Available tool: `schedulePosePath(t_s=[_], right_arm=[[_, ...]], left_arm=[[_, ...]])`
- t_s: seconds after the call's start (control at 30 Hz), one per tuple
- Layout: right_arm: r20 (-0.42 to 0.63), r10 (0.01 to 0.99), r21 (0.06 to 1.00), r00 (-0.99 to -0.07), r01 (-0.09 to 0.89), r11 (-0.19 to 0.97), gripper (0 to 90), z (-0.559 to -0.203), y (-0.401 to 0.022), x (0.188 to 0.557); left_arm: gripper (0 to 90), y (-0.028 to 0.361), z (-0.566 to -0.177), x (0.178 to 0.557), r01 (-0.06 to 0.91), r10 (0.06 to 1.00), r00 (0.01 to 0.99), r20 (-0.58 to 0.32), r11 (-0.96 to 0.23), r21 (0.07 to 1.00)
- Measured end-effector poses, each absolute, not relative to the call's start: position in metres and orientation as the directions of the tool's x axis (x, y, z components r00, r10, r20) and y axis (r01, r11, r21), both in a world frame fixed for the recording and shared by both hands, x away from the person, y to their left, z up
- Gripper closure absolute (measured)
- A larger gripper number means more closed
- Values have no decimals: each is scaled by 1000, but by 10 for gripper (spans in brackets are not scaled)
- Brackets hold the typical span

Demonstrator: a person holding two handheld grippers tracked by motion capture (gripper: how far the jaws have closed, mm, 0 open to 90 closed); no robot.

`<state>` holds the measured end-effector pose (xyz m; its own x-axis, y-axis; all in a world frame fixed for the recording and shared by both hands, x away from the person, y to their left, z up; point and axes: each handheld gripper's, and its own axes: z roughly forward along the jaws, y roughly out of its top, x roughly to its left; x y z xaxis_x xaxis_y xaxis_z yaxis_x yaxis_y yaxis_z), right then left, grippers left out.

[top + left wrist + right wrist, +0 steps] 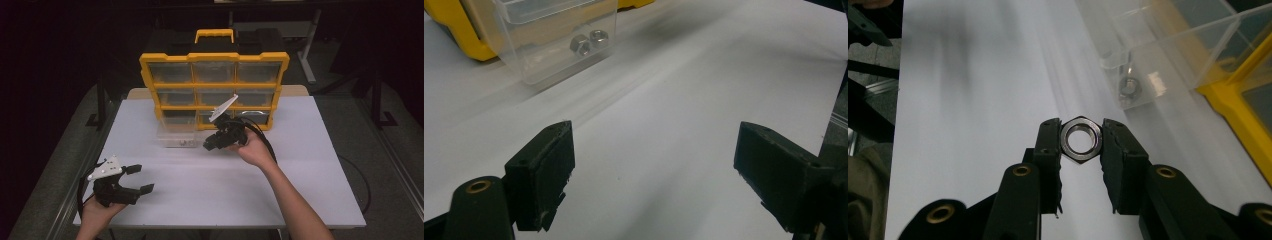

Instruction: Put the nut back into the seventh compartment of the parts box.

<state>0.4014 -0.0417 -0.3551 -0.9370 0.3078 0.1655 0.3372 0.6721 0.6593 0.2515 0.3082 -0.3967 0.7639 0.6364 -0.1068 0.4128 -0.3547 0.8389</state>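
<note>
A steel hex nut (1079, 139) sits pinched between the two black jaws of my right gripper (1079, 141), held above the white table. In the high view that right gripper (211, 144) hovers just right of a clear plastic drawer (176, 131) pulled out of the yellow organizer (214, 90). Two more nuts (589, 41) lie inside the clear drawer (559, 37). My left gripper (140, 179) rests low at the table's front left, open, with nothing between its jaws (654, 175).
The yellow organizer with several clear drawers stands upright at the table's back centre. White tabletop (225, 185) stretches between the two grippers. Table edges lie close to the left hand; dark floor and metal frame legs surround the table.
</note>
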Motion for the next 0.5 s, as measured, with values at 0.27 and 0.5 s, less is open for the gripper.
schedulePosePath(t_s=[0.27, 0.5], right_arm=[[157, 309, 663, -938, 332, 671, 691, -344, -43, 411], [141, 313, 676, -939, 322, 662, 691, -331, -39, 421]], left_arm=[[167, 309, -396, 252, 415, 636, 764, -107, -357, 837], [167, 310, -397, 252, 413, 636, 764, -109, -352, 840]])
